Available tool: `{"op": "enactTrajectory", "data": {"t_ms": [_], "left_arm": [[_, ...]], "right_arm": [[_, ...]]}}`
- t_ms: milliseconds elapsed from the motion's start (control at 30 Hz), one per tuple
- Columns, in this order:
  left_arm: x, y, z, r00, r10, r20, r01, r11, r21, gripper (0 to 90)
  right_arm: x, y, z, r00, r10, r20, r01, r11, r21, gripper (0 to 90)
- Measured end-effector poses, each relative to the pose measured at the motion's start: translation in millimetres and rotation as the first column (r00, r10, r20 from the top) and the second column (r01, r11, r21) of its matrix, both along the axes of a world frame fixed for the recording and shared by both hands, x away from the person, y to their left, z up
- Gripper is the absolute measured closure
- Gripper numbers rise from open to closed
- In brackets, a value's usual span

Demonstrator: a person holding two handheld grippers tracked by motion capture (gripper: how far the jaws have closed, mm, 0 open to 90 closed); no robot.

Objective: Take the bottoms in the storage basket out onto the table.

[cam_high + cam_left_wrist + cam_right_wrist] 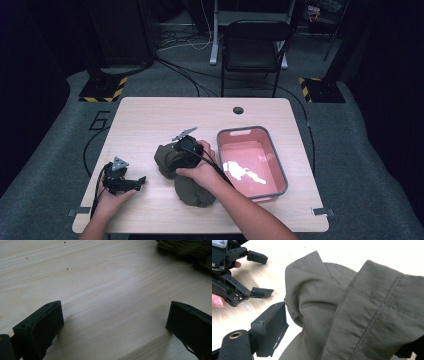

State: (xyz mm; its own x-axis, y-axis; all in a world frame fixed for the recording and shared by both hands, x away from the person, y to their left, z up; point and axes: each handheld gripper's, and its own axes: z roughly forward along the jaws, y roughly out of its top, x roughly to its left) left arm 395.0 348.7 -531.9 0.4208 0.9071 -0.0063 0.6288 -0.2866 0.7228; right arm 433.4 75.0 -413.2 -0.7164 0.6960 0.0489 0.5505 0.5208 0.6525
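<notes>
Olive garment (187, 177) bunched centre frame on tabletop (150, 120), left of pink bin (278, 165). Right gripper (181, 156) jaws wide, straddling fold, not clamped: close on thick seam. Left gripper (131, 182) jaws wide, empty, lower left.

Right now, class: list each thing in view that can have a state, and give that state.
Left claw: open, nothing between its jaws, low over the table.
Right claw: around the olive garment.
Olive garment: crumpled on the table.
Pink bin: upright, nothing inside.
</notes>
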Motion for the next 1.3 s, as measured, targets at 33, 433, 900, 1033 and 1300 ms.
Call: {"op": "enactTrajectory", "data": {"t_ms": [33,433,900,1033,1300], "left_arm": [[0.0,0.0,0.0,1.0,0.0,0.0,0.0,1.0,0.0,0.5],[0.0,0.0,0.0,1.0,0.0,0.0,0.0,1.0,0.001,0.5],[0.0,0.0,0.0,1.0,0.0,0.0,0.0,1.0,0.0,0.5],[0.0,0.0,0.0,1.0,0.0,0.0,0.0,1.0,0.0,0.5],[0.0,0.0,0.0,1.0,0.0,0.0,0.0,1.0,0.0,0.5]], "right_arm": [[0.2,-1.0,1.7,0.9999,0.006,0.011,-0.006,1.0,0.002,14.6],[1.7,-12.6,15.4,0.9998,-0.007,0.017,0.007,1.0,0.019,15.0],[-2.4,-26.0,37.4,0.9984,0.001,0.057,-0.002,1.0,0.027,15.6],[-2.3,-30.5,40.0,0.9981,0.013,0.061,-0.015,0.999,0.036,18.9],[-2.4,-38.5,47.4,0.9983,0.006,0.059,-0.009,0.999,0.052,18.9]]}}
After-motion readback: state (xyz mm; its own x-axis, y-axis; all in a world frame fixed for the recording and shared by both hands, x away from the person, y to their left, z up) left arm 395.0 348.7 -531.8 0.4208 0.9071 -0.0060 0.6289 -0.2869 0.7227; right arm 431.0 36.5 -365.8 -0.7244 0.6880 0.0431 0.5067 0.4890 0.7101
